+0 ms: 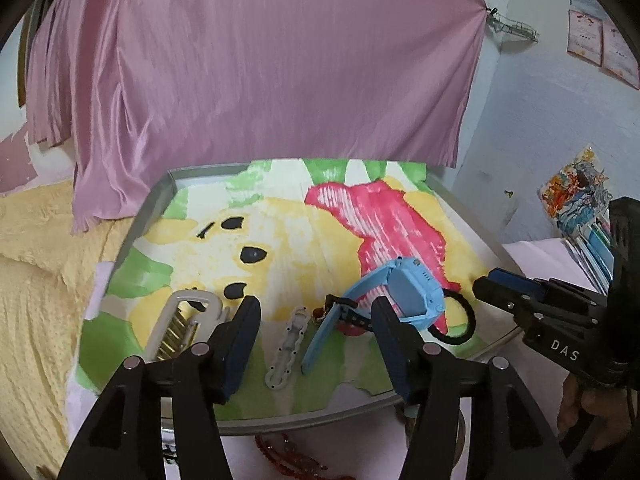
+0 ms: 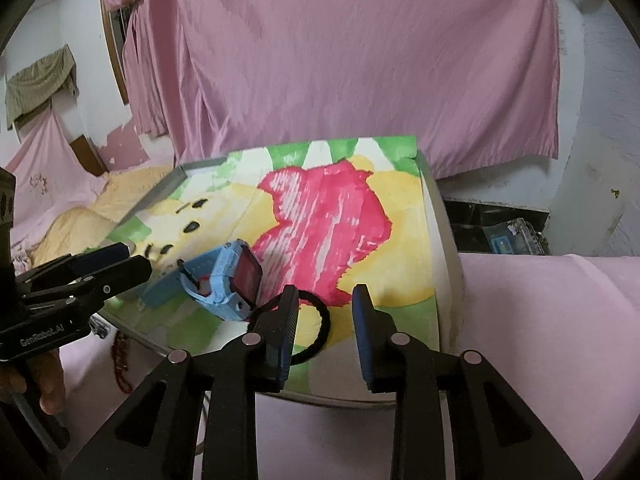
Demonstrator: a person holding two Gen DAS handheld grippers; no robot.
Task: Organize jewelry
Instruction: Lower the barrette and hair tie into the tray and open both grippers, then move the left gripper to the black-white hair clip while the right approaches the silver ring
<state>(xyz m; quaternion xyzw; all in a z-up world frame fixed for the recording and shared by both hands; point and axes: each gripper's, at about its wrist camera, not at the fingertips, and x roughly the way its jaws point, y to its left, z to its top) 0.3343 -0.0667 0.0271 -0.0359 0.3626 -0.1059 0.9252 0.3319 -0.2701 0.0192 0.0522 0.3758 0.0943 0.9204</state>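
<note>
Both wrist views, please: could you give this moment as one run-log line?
left gripper: open, empty | right gripper: open, empty | blue watch: on tray | black hair tie: beside watch

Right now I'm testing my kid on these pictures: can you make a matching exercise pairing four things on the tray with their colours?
Things:
1. watch
2. hair tie
3. chain-shaped clip
4. tray rim

Colours:
A. grey
B. white
C. blue
D. black

Pairs: 1-C, 2-D, 3-B, 4-A
</note>
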